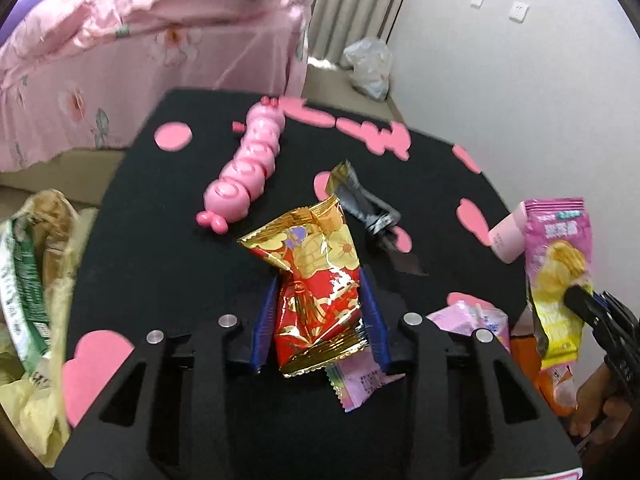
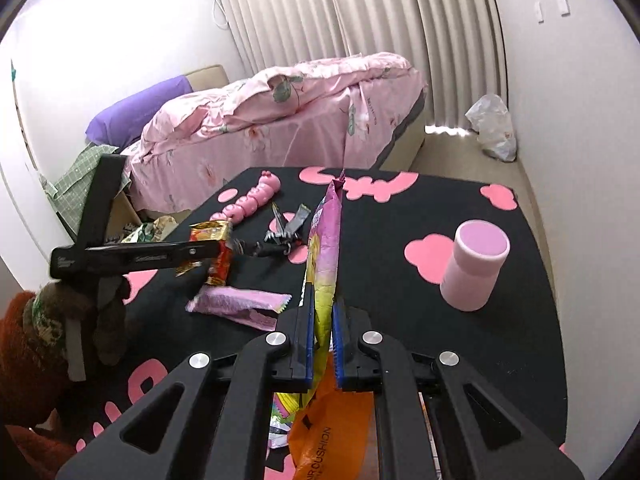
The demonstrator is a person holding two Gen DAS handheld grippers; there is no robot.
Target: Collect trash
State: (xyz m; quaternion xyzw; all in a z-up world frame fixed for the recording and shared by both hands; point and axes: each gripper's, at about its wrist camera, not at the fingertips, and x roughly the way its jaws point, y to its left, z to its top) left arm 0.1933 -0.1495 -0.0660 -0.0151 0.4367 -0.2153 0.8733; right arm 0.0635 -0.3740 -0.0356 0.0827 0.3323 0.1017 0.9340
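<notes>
My left gripper (image 1: 320, 312) is shut on a crinkled red and gold snack wrapper (image 1: 316, 276), its blue pads pressing on both sides. From the right wrist view, the left gripper (image 2: 222, 250) holds that red and gold wrapper (image 2: 218, 264) just above the black table (image 2: 400, 320). My right gripper (image 2: 323, 314) is shut on a pink and yellow chip bag (image 2: 326, 240) that stands upright. The right gripper (image 1: 578, 300) with the chip bag (image 1: 556, 264) also shows at the right edge of the left wrist view. A pink wrapper (image 2: 240, 304) and a black and silver wrapper (image 1: 366, 208) lie on the table.
A pink caterpillar toy (image 1: 248, 168) and a pink cup (image 2: 476, 264) stand on the black table with pink cloud shapes. An orange bag (image 2: 324, 424) hangs below my right gripper. A yellowish bag with trash (image 1: 36, 280) sits at the left. A pink bed (image 2: 280, 120) lies beyond.
</notes>
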